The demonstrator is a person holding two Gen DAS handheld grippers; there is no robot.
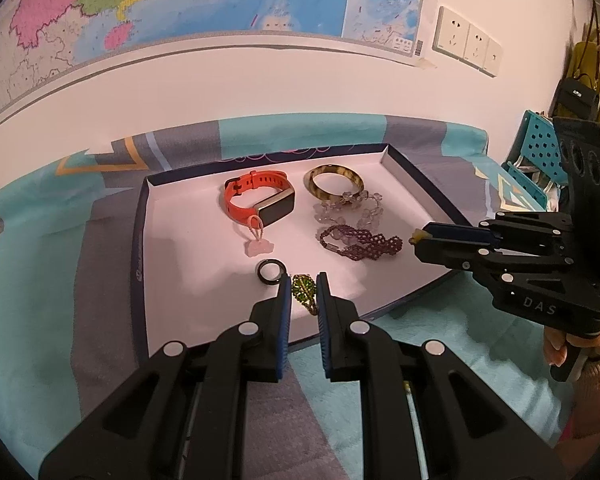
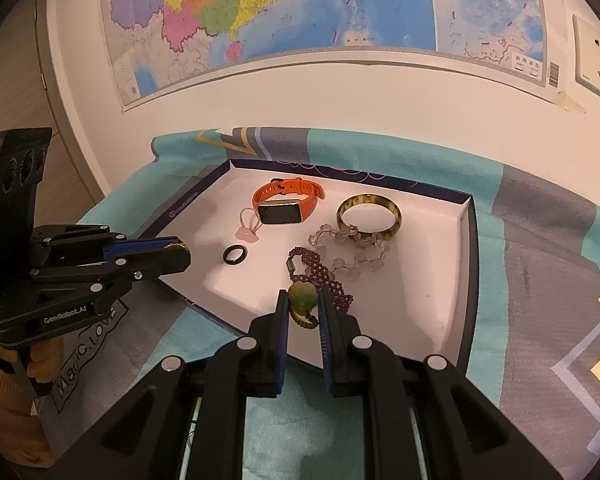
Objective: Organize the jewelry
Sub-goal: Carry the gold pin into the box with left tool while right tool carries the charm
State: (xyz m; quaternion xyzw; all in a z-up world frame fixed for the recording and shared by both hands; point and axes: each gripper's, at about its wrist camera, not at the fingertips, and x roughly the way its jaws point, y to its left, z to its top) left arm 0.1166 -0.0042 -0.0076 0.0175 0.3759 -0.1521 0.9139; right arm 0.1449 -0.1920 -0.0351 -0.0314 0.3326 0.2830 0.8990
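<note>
Left gripper (image 1: 304,284) clamps a green brooch (image 1: 303,291), right gripper (image 2: 303,300) a jade pendant (image 2: 304,298), both over the tray (image 1: 180,248); best lowered onto bare floor, clear of the ring (image 1: 271,272), before opening.

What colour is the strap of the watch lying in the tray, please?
The watch strap is orange, clearest in the right wrist view.

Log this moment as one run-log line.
left gripper: shut on green brooch | right gripper: shut on green pendant | both over tray
</note>
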